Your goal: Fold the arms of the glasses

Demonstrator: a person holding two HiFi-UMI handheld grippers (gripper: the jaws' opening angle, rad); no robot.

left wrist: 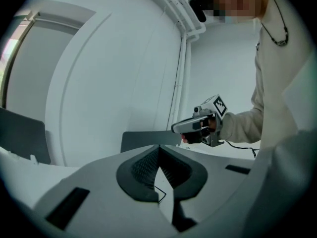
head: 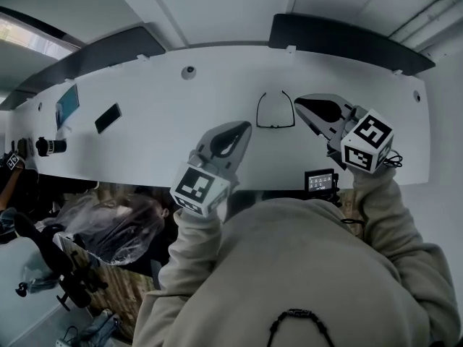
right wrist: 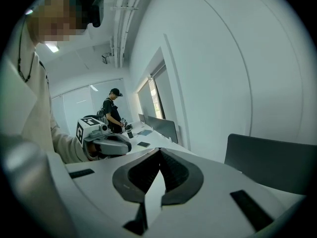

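While the glasses (head: pixel 275 111) lie with both arms spread on the white table (head: pixel 166 132), each gripper is held in the air close by them. The thin dark frame has its front bar toward the person and its arms pointing to the table's far edge, still unfolded.

The left gripper (head: pixel 243 127) is left of the glasses and nearer the person, clearly apart from them. Its own view shows its ribbed pads pressed together with nothing held. The right gripper (head: pixel 298 101) has its tip just right of the glasses, beside their right arm. Whether it touches the frame cannot be told. Its jaws are also closed and empty.

Well to the left of the glasses a dark phone (head: pixel 108 118) lies flat on the table. Nearer the person than the glasses, at the table's near edge, stands a small screen (head: pixel 320 181). Beyond the glasses, dark partition panels (head: pixel 340 38) run along the far side. Another person (right wrist: pixel 113 110) stands at the table's distant end.
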